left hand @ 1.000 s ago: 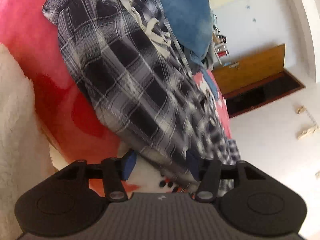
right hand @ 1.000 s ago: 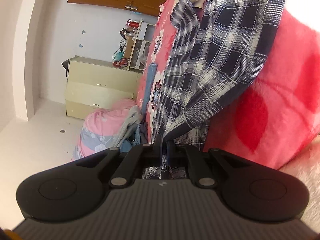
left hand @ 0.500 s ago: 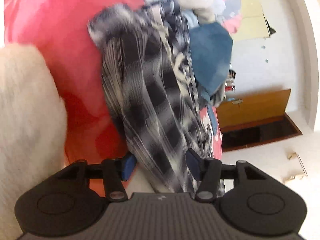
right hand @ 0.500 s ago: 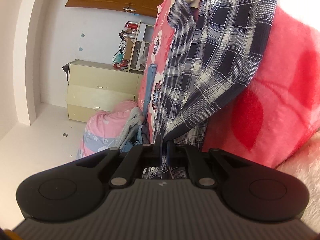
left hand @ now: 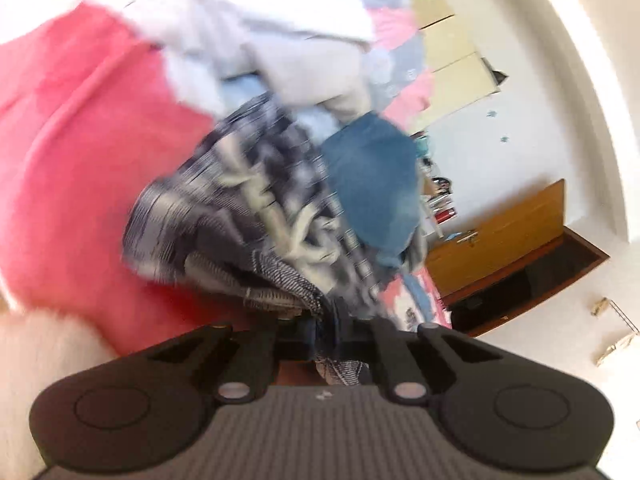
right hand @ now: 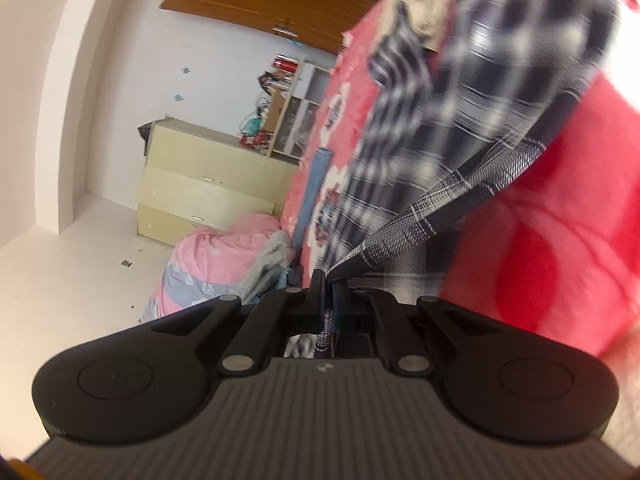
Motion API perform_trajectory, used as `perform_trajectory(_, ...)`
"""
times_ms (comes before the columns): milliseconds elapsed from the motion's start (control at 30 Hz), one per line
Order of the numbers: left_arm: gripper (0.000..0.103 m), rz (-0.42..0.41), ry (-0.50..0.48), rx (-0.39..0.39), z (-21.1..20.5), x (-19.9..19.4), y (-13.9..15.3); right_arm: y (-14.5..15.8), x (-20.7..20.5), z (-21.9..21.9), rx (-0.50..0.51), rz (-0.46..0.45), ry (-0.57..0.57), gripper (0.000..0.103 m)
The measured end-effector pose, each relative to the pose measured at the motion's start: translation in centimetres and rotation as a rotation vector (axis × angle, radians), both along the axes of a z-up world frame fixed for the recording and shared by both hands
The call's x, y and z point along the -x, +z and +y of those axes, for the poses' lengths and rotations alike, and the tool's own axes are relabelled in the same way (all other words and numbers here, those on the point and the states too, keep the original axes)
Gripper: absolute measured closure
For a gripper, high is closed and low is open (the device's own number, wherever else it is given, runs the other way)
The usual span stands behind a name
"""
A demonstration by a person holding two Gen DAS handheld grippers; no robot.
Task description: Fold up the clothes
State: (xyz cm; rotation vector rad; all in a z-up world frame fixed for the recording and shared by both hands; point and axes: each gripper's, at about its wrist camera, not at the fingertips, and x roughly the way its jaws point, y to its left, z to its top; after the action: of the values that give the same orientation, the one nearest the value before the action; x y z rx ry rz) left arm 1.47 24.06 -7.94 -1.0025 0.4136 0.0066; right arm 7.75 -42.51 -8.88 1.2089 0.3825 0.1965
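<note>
Hand-held grippers [left hand: 328, 332] [right hand: 326, 300] (both) on plaid garment [left hand: 240, 232] hem

White walls [right hand: 132, 92] and a pale floor [right hand: 60, 280] are brightly lit. A cream chest of drawers [right hand: 200, 184] stands against the wall, with a cluttered open shelf [right hand: 288, 92] just beside it. A brown wooden door [right hand: 272, 4] is set in the wall beyond. Small star stickers [right hand: 179, 98] dot the wall.

Both wrist views closely face the plaid garment [left hand: 240, 216].
</note>
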Motion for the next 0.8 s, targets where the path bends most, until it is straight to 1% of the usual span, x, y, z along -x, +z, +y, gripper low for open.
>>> perform_trajectory(100,0.095,-0.019,-0.004,-0.027,0.2,-1.7,1.4,1.6,-1.6,0.2,0.028,-0.027,0.004,0.101)
perform_trajectory(233,0.095,-0.006,-0.023,-0.063,0.8,-5.2,2.6,3.5,-5.4,0.8,0.064,-0.046,0.015,0.101)
perform_trajectory(367,0.095,-0.001,-0.052,-0.131,1.8,-10.3,3.9,5.0,-9.8,1.5,0.108,-0.053,0.03,0.101)
perform_trajectory(500,0.094,0.044,-0.087,-0.218,2.9,-17.1,4.0,4.6,-16.7,2.4,0.125,-0.017,0.053,0.101)
perform_trajectory(533,0.092,0.061,-0.096,-0.235,3.2,-19.0,3.6,4.0,-18.9,2.7,0.124,-0.001,0.06,0.101)
perform_trajectory(567,0.086,0.071,-0.112,-0.253,3.5,-20.8,3.3,3.3,-21.1,3.0,0.118,0.018,0.068,0.101)
perform_trajectory(600,0.084,0.079,-0.125,-0.27,3.9,-22.3,2.9,2.4,-23.0,3.4,0.106,0.041,0.073,0.101)
perform_trajectory(633,0.075,0.097,-0.128,-0.274,4.4,-23.6,2.6,1.3,-24.6,3.6,0.089,0.076,0.08,0.098)
perform_trajectory(667,0.071,0.109,-0.136,-0.255,5.0,-24.7,2.3,0.0,-26.2,3.8,0.07,0.12,0.091,0.097)
perform_trajectory(700,0.07,0.105,-0.143,-0.21,5.8,-25.3,2.1,-1.3,-27.9,4.0,0.052,0.163,0.103,0.097)
perform_trajectory(767,0.066,0.083,-0.146,-0.093,7.6,-26.0,1.7,-3.7,-30.0,3.9,-0.016,0.259,0.118,0.096)
perform_trajectory(800,0.066,0.071,-0.143,-0.038,8.4,-26.3,1.6,-4.6,-30.4,3.7,-0.048,0.278,0.125,0.095)
